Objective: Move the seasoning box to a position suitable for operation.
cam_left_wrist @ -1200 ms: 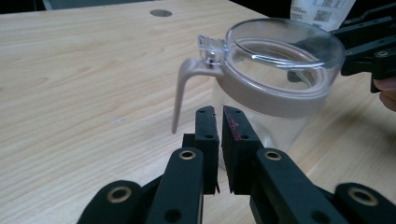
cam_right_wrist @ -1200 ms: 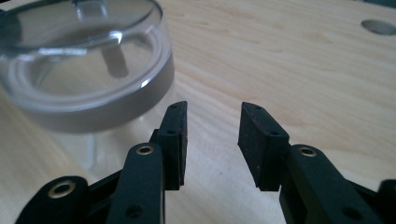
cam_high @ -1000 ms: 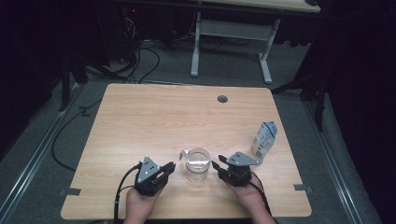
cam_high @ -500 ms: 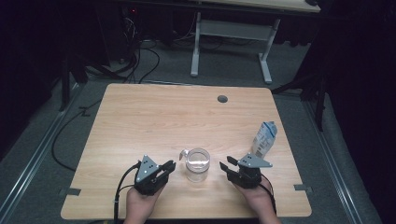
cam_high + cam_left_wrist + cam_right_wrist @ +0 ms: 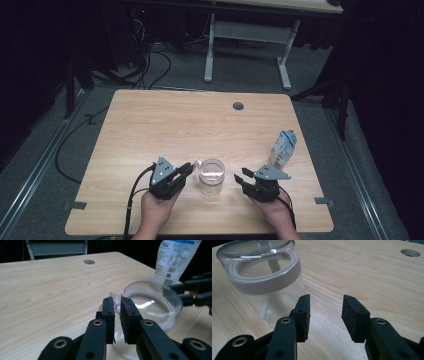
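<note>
A wooden table (image 5: 150, 125) is shown with a lidded glass jar (image 5: 211, 176) at lower centre, its lid tab pinched between the nearly closed left gripper (image 5: 187, 168) while the right gripper (image 5: 241, 178), jaws apart and empty, is held beside it, so opening looks barely begun.

White pouch (image 5: 177, 259) at 1 o'clock in left gripper view: blue band across top, rows of fine dark print and small barcode-like block below, all too blurred to read. Same pouch (image 5: 283, 148) at 3 o'clock in high view: blue-and-white, print too small. No other lettering legible anywhere.
</note>
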### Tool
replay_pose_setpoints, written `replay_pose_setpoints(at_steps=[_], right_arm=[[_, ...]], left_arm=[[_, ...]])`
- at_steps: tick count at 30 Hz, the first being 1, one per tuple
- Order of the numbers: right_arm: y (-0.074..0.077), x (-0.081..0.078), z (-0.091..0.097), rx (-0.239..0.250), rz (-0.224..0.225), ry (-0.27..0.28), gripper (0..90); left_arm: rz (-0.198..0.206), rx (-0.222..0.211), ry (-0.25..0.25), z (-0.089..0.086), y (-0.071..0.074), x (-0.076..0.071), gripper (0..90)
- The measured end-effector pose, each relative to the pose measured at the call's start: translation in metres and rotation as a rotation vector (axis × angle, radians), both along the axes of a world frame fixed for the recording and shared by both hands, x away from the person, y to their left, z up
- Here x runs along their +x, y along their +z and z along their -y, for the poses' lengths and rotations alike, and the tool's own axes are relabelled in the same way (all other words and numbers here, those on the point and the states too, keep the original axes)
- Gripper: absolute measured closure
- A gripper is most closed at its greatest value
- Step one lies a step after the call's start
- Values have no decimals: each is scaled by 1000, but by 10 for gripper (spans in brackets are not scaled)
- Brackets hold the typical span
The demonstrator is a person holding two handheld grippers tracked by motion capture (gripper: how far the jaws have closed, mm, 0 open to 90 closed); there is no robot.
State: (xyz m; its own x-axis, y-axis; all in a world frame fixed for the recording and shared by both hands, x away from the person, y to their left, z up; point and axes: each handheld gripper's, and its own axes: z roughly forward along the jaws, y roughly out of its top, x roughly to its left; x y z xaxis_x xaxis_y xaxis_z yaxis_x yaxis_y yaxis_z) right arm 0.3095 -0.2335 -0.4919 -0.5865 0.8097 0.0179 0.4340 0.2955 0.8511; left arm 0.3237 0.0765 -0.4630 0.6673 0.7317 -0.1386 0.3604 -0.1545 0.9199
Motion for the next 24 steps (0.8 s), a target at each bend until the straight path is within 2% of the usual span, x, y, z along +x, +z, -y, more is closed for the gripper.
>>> replay_pose_setpoints(at_steps=[7, 13, 24], right_arm=[[-2, 0, -4, -8, -2, 17, 593], [-3, -1, -8, -12, -6, 29, 602], [-3, -3, -14, -19, -3, 52, 643]], left_arm=[[-4, 3, 19, 7, 5, 13, 863], [-12, 14, 27, 14, 4, 19, 899], [-4, 40, 22, 22, 1, 20, 900]])
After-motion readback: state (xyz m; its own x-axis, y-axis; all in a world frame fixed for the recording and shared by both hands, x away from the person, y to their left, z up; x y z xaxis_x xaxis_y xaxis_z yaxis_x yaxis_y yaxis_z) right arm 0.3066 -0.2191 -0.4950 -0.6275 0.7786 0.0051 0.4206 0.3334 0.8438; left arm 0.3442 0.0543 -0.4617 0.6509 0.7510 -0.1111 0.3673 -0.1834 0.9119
